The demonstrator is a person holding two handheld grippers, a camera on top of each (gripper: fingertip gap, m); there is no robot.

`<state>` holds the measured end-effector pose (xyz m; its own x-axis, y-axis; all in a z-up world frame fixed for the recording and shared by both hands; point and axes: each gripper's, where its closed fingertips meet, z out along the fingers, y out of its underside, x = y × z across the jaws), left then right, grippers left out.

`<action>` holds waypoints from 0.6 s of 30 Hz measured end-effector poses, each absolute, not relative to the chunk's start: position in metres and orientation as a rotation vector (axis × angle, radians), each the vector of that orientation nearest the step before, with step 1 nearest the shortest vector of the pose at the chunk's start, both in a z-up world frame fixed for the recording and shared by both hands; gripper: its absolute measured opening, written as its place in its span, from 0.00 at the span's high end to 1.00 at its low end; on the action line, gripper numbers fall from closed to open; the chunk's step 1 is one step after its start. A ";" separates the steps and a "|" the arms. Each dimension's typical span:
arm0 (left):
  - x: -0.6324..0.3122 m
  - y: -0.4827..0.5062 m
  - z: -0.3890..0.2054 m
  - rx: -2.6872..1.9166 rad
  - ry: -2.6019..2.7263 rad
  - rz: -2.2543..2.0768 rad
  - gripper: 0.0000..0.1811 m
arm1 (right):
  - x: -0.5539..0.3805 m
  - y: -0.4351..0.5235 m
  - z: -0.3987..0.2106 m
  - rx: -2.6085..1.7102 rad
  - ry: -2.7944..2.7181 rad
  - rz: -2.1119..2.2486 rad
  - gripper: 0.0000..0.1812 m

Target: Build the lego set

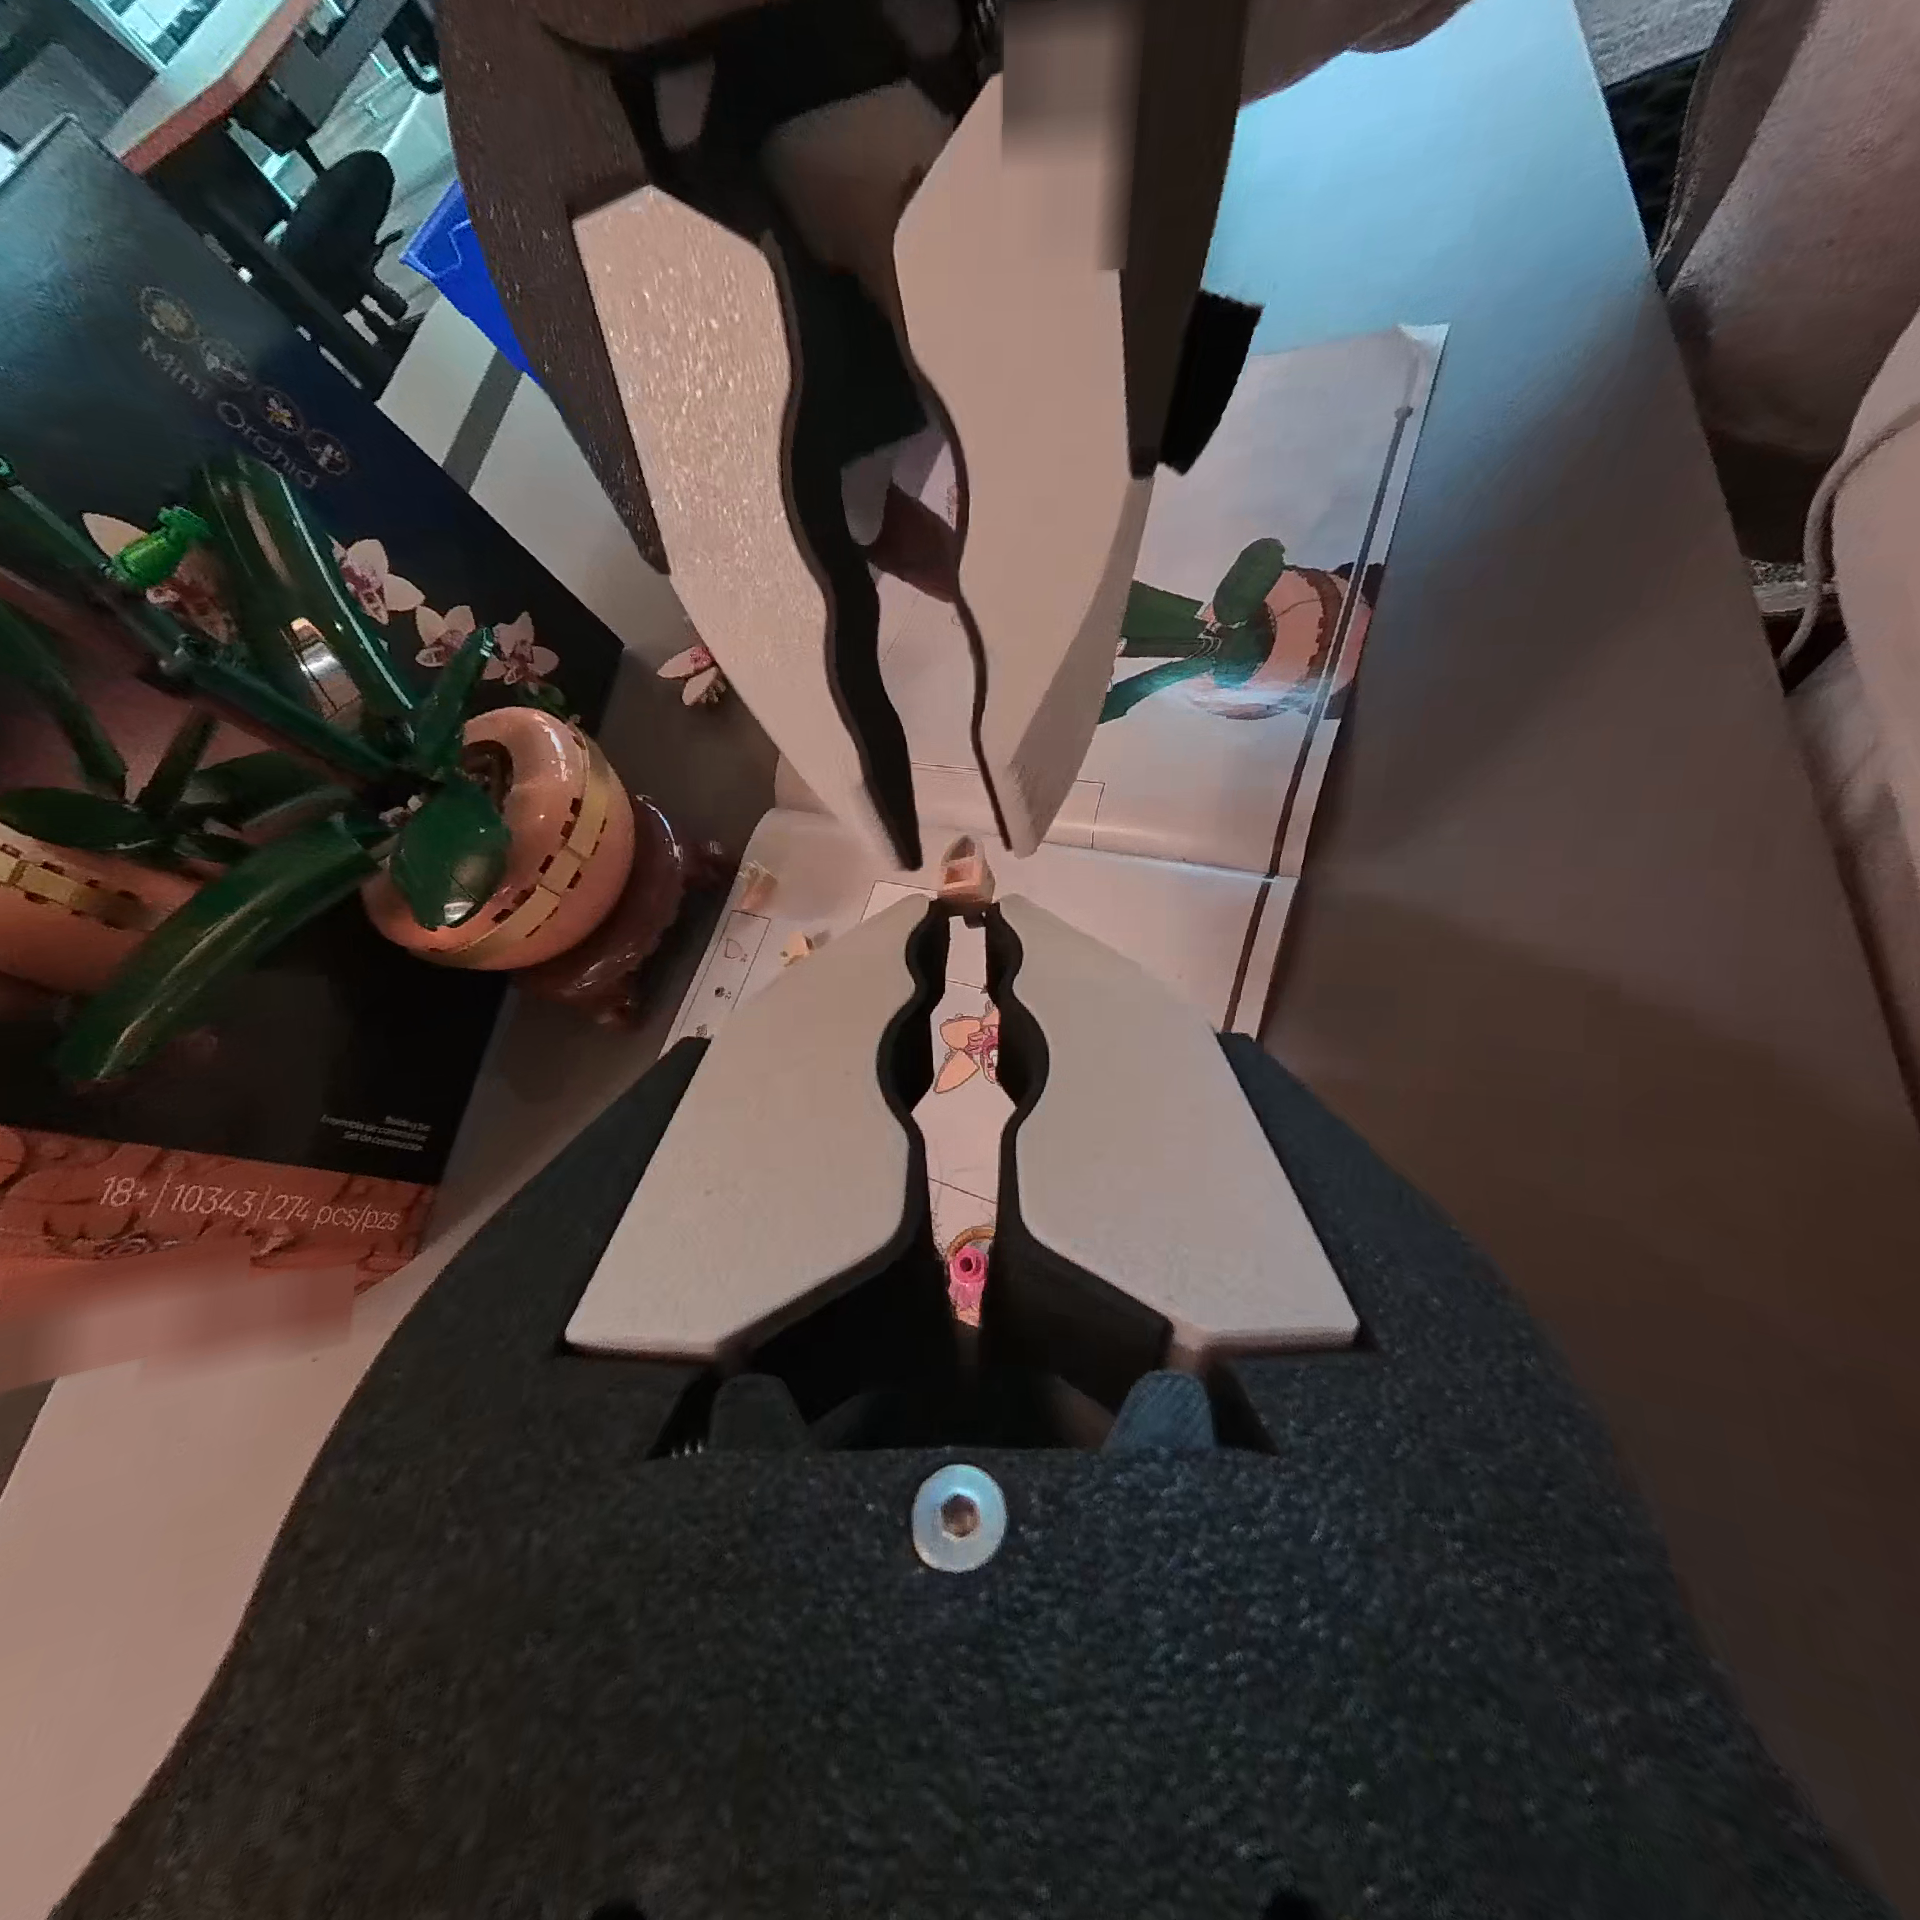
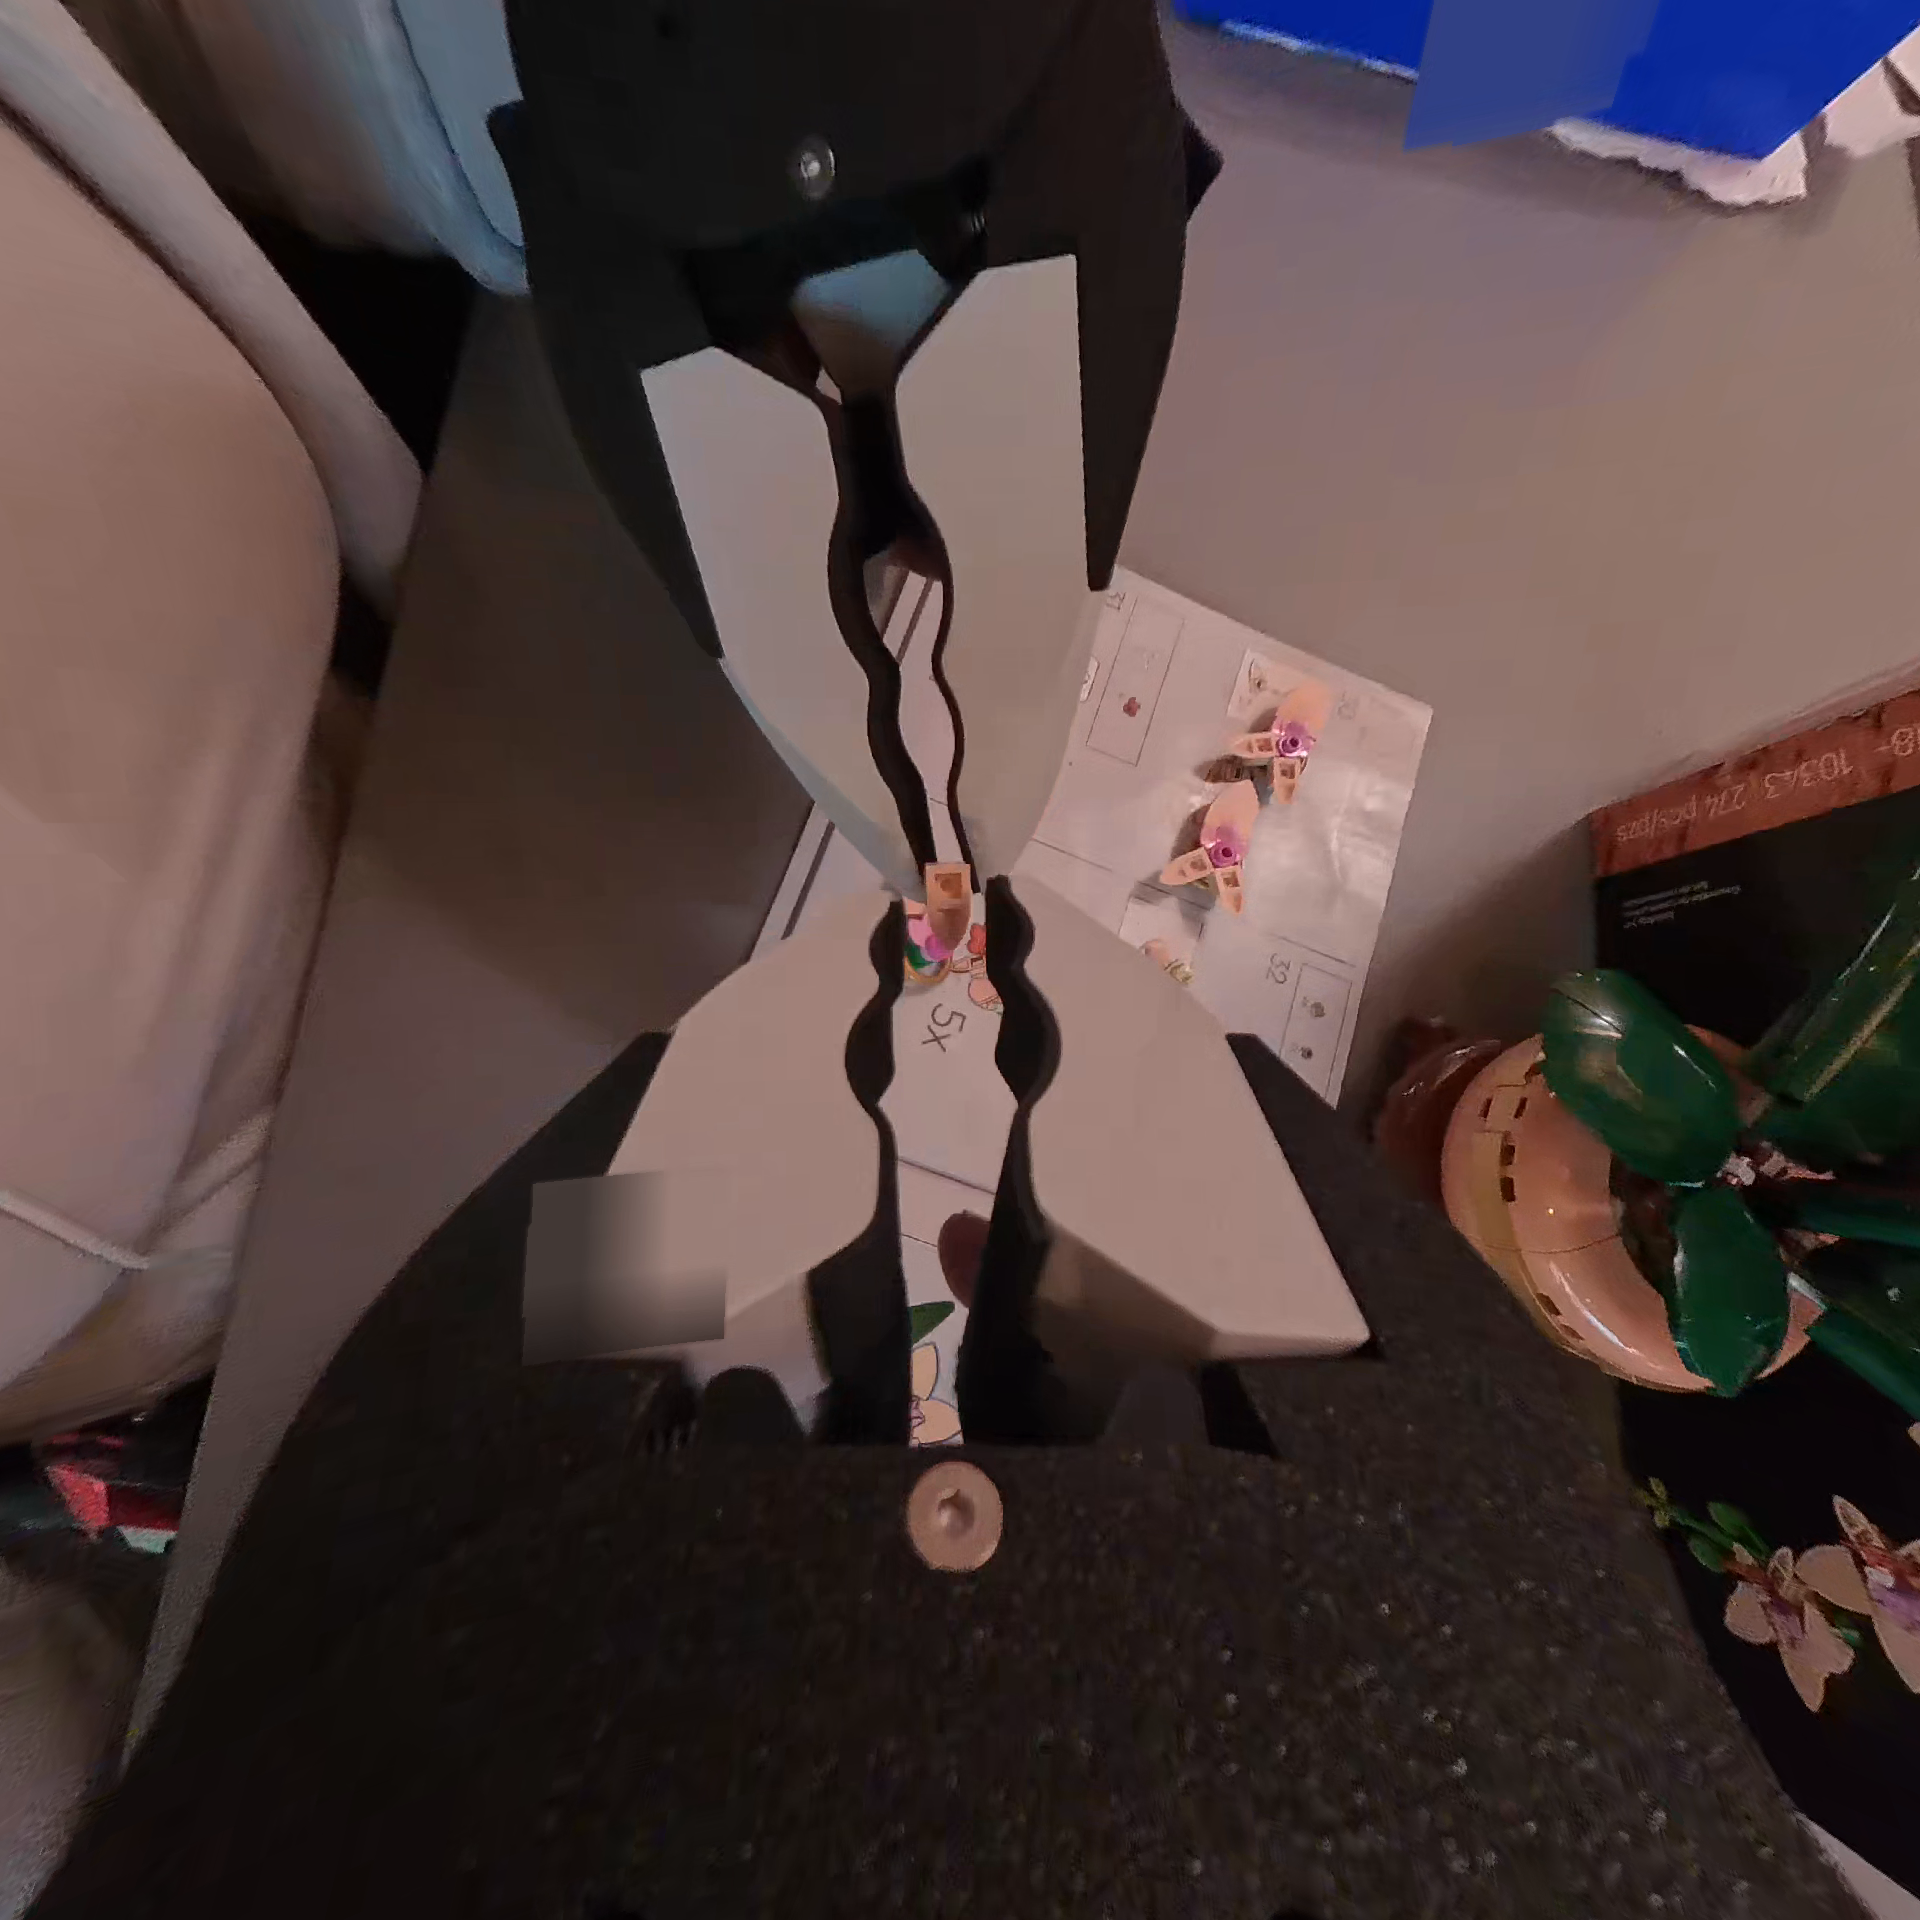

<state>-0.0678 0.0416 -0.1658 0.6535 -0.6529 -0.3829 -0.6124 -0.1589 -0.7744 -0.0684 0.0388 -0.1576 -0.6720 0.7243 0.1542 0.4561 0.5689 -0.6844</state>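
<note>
The left gripper [image 1: 964,904] is closed to a narrow gap on a tan petal piece [image 1: 964,871], held up over the open manual [image 1: 1340,540]. The right gripper [image 2: 940,894] is met tip to tip with it; whether its slightly parted tips grip the piece cannot be told. The piece seems to be held aloft so it can be passed or pressed. Finished flowers [image 2: 1273,743] are laid on the manual, the potted plant [image 2: 1621,1174] beside it, the box [image 1: 208,436] at the bench's edge.
</note>
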 end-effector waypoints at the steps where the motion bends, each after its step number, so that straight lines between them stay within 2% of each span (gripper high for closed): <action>1: -0.067 0.042 -0.166 -1.842 1.007 -0.047 0.96 | -0.068 0.039 -0.159 -0.960 -2.392 0.860 0.93; 13: -0.066 0.046 -0.174 -1.864 1.002 -0.048 0.96 | -0.067 0.043 -0.171 -1.027 -2.375 0.868 0.96; 18: -0.084 0.041 -0.182 -1.946 0.908 0.003 0.89 | -0.061 0.058 -0.182 -1.084 -2.359 0.928 0.96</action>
